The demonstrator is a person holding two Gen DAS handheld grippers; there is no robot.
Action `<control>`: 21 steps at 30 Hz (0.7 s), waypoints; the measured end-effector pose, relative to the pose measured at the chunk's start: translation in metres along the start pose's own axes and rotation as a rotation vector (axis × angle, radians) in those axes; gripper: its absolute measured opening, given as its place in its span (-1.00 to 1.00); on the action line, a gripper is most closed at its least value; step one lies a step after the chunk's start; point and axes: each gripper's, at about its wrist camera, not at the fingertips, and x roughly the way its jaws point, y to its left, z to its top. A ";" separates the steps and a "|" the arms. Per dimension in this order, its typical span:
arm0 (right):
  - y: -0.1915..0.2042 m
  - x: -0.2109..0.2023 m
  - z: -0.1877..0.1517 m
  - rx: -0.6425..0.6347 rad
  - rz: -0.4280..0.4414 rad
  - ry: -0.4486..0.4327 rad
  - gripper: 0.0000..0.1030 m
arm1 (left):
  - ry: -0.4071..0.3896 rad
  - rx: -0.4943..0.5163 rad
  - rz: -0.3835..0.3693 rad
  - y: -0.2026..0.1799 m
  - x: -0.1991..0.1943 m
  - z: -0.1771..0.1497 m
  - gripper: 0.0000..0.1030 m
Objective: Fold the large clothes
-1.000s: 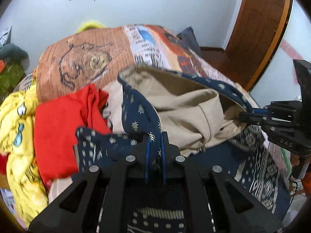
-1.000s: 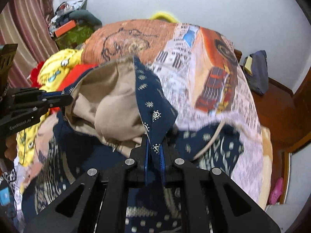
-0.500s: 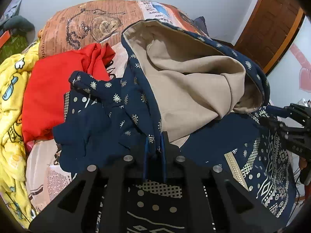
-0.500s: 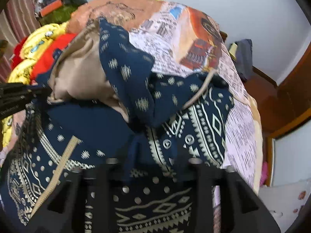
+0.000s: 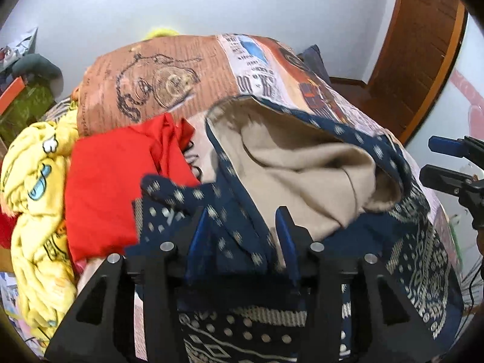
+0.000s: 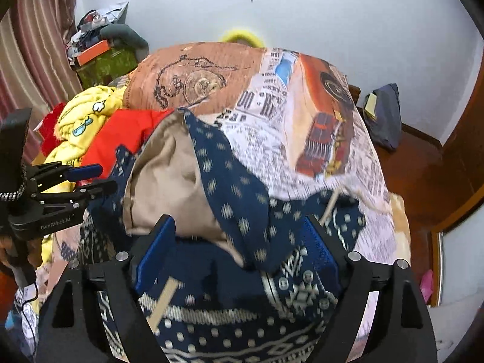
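**Blue patterned garment let go, folded over on the bed**

Bed (image 5: 169, 69) under a printed bedspread (image 6: 317, 115) of brown, newsprint and orange-truck patches, filling most of both views. White wall behind at 12 o'clock, wooden door (image 5: 423, 45) at 2 o'clock in the left wrist view, striped curtain (image 6: 33, 60) at 10 o'clock in the right wrist view.

Spread across the near half of the bed: a large navy garment (image 5: 423, 257) with cream dots and geometric bands, its top part turned back on itself so the beige lining (image 5: 302, 163) faces up in a loose, rumpled hood-like fold. Blurred in both views.

At 9 o'clock of the garment, touching its edge, a red cloth (image 5: 109, 187); beyond that, at the bed's edge, a crumpled yellow cartoon-print cloth (image 5: 33, 199).

Left gripper (image 5: 242, 236) at 6 o'clock of its own view, fingers (image 5: 196, 242) narrowly parted after just opening, a navy fold lying loose between them, not pinched. Same gripper seen at 9 o'clock from the right wrist camera, blue pads apart.

Right gripper (image 6: 236, 248) with fingers (image 6: 154, 248) spread wide, just opened, navy cloth hanging between without being pressed. Seen also at 3 o'clock in the left wrist view, clear of the garment's edge.
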 end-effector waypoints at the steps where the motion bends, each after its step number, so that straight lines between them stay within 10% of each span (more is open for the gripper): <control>1: 0.001 0.004 0.003 -0.007 0.000 0.004 0.60 | 0.002 -0.001 0.005 0.002 0.004 0.005 -0.12; 14: 0.020 0.095 0.040 -0.082 0.000 0.119 0.52 | 0.102 -0.047 -0.024 0.019 0.084 0.042 -0.13; 21: 0.004 0.113 0.044 -0.022 0.060 0.131 -0.49 | 0.122 -0.098 -0.057 0.025 0.111 0.053 -0.70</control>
